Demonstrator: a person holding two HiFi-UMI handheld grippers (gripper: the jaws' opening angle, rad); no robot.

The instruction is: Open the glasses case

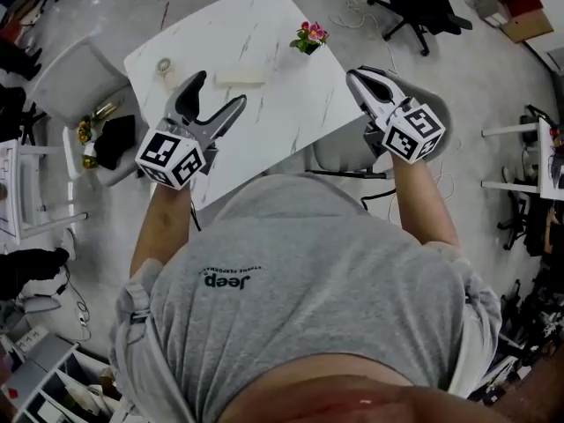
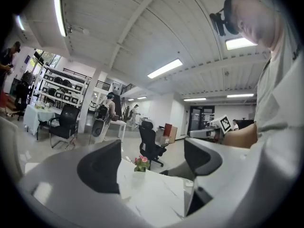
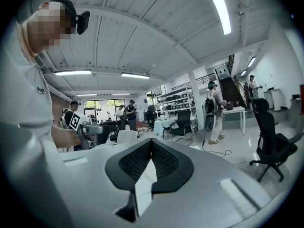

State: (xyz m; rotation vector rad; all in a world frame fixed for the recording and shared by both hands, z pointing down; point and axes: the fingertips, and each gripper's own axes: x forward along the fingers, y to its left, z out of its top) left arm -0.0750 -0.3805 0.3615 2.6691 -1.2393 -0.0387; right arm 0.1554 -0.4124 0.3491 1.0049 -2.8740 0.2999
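Observation:
A cream, oblong glasses case [image 1: 240, 77] lies closed on the white marble table [image 1: 264, 122], near its middle. My left gripper [image 1: 220, 90] is held above the table's near left part, just on the near side of the case, jaws open and empty. In the left gripper view the left gripper [image 2: 152, 163] stands wide apart with only the table [image 2: 156, 198] between its pads. My right gripper [image 1: 359, 77] hovers off the table's right edge, jaws shut on nothing. In the right gripper view the right gripper [image 3: 151, 146] has its ribbed pads pressed together.
A small pot of pink flowers [image 1: 308, 38] stands at the table's far right corner, and a tape roll [image 1: 164, 67] at its left edge. A grey chair [image 1: 79, 77] with items on it stands left of the table. A black office chair [image 1: 419, 3] is beyond on the right.

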